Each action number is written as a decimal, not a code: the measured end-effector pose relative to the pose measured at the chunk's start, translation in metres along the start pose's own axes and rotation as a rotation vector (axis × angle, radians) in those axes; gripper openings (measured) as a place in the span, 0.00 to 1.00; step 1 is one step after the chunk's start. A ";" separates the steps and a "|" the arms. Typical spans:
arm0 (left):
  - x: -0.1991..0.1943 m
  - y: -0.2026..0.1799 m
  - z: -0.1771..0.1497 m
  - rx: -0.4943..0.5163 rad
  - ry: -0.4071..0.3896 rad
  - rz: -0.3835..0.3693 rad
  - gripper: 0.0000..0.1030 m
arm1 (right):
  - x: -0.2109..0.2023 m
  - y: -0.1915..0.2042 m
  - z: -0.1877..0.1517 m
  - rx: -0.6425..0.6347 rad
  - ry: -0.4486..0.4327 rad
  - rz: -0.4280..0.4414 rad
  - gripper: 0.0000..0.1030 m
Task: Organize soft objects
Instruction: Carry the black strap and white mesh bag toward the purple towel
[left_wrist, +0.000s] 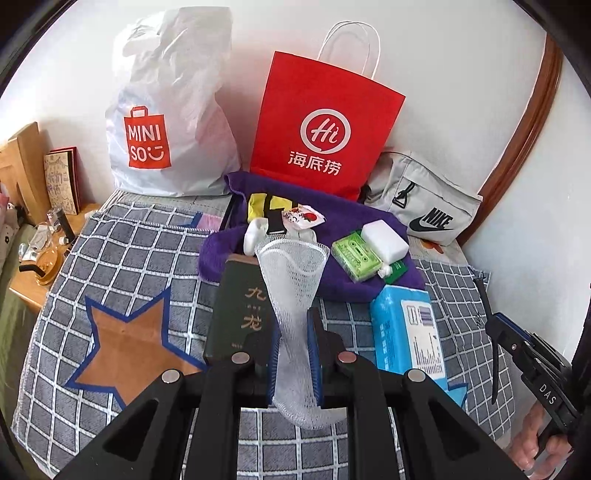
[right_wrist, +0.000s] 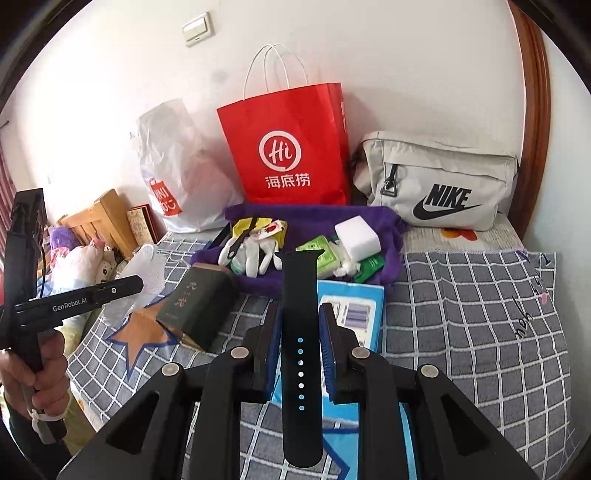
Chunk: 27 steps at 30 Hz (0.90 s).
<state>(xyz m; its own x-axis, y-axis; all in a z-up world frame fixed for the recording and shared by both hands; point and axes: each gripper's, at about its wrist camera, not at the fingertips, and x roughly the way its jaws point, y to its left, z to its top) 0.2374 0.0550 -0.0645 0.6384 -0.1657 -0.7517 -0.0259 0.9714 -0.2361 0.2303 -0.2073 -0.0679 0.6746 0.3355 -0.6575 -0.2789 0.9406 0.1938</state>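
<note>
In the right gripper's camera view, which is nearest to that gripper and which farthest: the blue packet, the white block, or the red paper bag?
1. Blue packet: on the checked cover just beyond the right gripper, which is shut on a black watch strap.
2. White block: farther back, on the purple cloth.
3. Red paper bag: farthest, standing against the wall.

My right hand-held gripper (right_wrist: 300, 350) clamps a black watch strap (right_wrist: 300, 325) above a checked bedcover (right_wrist: 461, 314).

The strap stands upright between my blue pads (right_wrist: 327, 354). Behind it a purple cloth (right_wrist: 388, 221) carries small items, with a red paper bag (right_wrist: 291, 147) and a grey Nike pouch (right_wrist: 439, 181) against the wall. At left, my left hand-held gripper (right_wrist: 122, 288) holds white mesh (right_wrist: 147, 269).
</note>
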 end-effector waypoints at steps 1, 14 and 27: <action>0.003 0.000 0.004 -0.001 0.000 0.004 0.14 | 0.002 -0.001 0.003 0.001 -0.001 -0.001 0.20; 0.033 -0.001 0.041 0.014 0.007 -0.011 0.14 | 0.044 -0.014 0.036 0.033 0.007 -0.021 0.20; 0.057 0.001 0.078 0.012 0.004 -0.025 0.14 | 0.076 -0.019 0.074 0.024 -0.008 -0.004 0.20</action>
<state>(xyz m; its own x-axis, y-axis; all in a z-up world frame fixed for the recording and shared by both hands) 0.3335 0.0597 -0.0598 0.6358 -0.1904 -0.7480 -0.0012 0.9689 -0.2476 0.3374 -0.1961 -0.0673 0.6811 0.3323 -0.6524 -0.2601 0.9428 0.2086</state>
